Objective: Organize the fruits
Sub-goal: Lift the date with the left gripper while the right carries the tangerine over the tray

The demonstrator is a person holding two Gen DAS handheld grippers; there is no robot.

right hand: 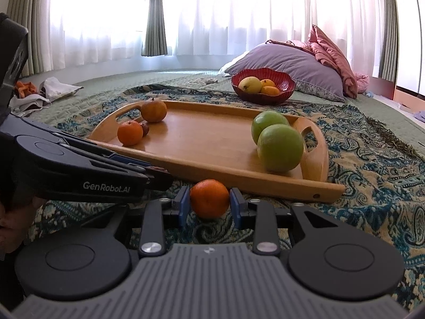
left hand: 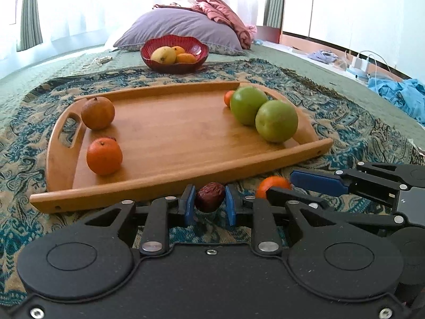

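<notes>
The left hand-held gripper [left hand: 209, 205] is clenched on a dark red date [left hand: 210, 196], its blue pads [left hand: 189, 204] pressing both sides. Just to its right, the right hand-held gripper [right hand: 209, 204] grips an orange [right hand: 209, 198] the same way, pads touching both flanks. Both fruits sit low over the patterned blanket [right hand: 372, 180], just before the near rim of the wooden tray [left hand: 172, 133] (the 2 grippers are close beside each other, with little room between them).

Beyond the rim, the tray's middle is bare wood. At its left end stand 2 oranges [left hand: 104, 156], with a small dark fruit [right hand: 145, 129] tucked against the nearer one. At the right end 2 green apples [left hand: 276, 125] touch each other, close to the handle slot, and a small orange fruit [left hand: 228, 98] peeks from behind the farther apple.

Past the tray's far edge, well apart, a red bowl [left hand: 198, 53] on the bed holds 1 yellow and 2 orange fruits. Behind it lies a purple pillow [left hand: 180, 28].
</notes>
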